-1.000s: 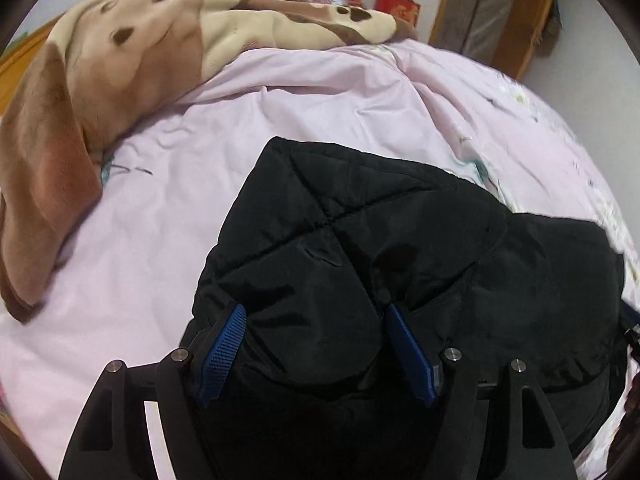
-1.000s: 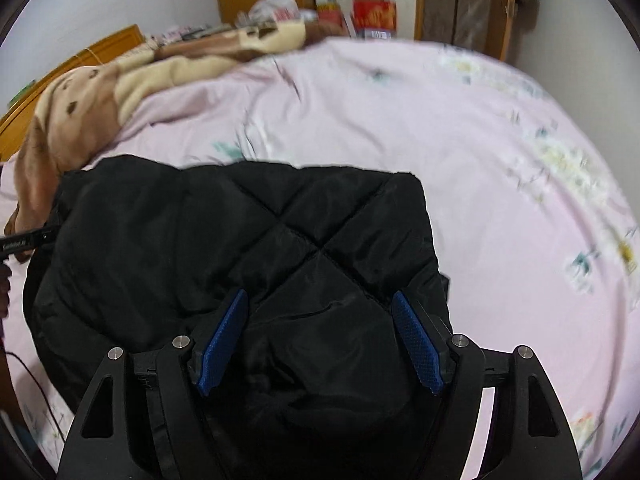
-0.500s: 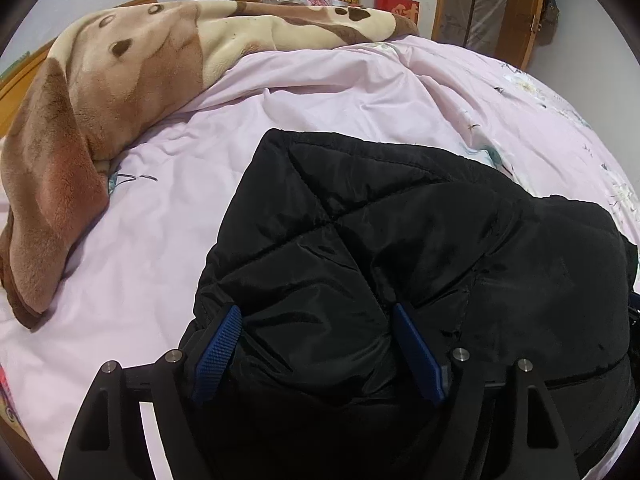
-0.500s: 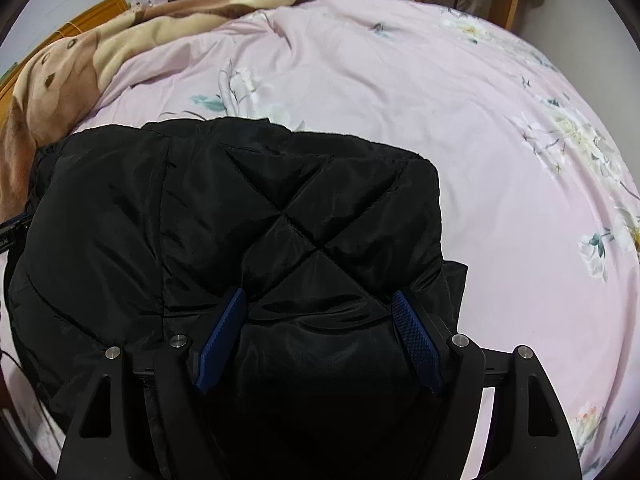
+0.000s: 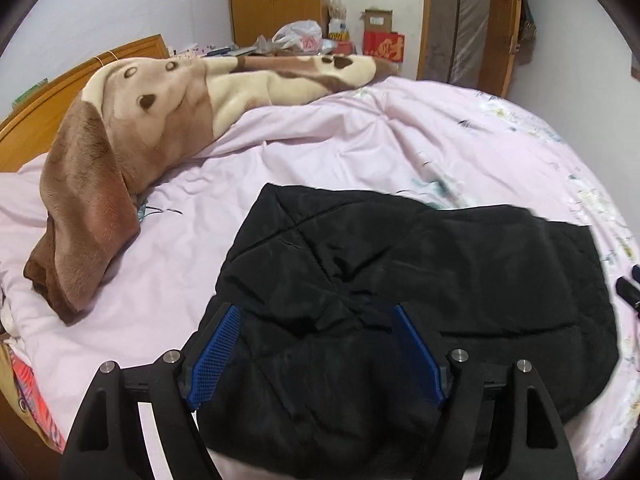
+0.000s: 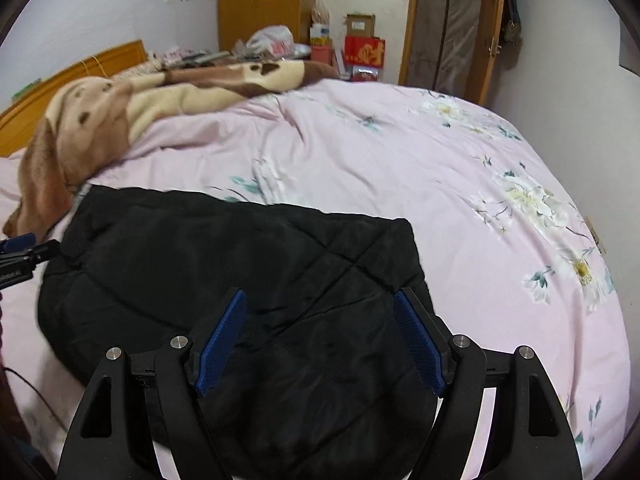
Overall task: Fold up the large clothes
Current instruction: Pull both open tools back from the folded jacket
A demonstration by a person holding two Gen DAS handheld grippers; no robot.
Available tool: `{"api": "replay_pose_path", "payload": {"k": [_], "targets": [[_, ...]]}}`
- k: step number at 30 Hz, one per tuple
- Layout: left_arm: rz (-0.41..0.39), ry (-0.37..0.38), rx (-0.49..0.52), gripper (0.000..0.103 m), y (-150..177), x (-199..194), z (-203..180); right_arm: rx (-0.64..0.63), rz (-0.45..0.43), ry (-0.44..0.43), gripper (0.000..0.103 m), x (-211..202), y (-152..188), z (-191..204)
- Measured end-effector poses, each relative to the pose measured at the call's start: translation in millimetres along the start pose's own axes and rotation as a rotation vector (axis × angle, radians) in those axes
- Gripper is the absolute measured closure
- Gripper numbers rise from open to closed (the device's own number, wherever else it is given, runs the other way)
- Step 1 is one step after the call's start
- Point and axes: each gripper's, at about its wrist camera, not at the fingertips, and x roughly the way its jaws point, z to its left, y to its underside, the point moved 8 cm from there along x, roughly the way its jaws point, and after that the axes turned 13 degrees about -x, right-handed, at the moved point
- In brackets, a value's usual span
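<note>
Since half a second ago, both tongs have tipped up and drawn back: more room shows above the bed, and the fabric bunched between the pads has flattened out.

Item: black quilted jacket [image 5: 420,280]. Folded into a thick block, lying on the pink floral quilt [image 5: 320,152] at the near edge of the bed. I judge the fold laid down and the hold given up.

Item: left gripper [image 5: 316,344]. Blue pads spread wide over the jacket's near left corner; nothing pinched between them. Whether the tips touch the cloth I cannot tell.

Item: right gripper [image 6: 324,332]. Pads likewise wide apart over the near right corner, nothing clamped. One tong per corner suits carrying a wide hem over evenly, I judge.

Item: brown dog-print blanket [image 5: 120,152]. Heaped by the wooden headboard [image 5: 60,96], well apart from the jacket, out of the folding area.

View notes. Left wrist view: shows the blanket's full drape, the jacket's left edge, and a dark tip of the other gripper at far right. Right wrist view: shows the jacket's right edge, the broad flowered stretch of quilt beyond it, and the left gripper's blue tip [image 6: 18,242] beside the jacket's far left corner.
</note>
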Motion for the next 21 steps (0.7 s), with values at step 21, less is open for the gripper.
{"api": "replay_pose_path", "payload": {"k": [21], "targets": [[-0.1, 0.086, -0.031, 0.018, 95.8, -171.0, -39.3, 0.071, -0.065, 0.05, 0.027, -151.2, 67.7, 38.2]]}}
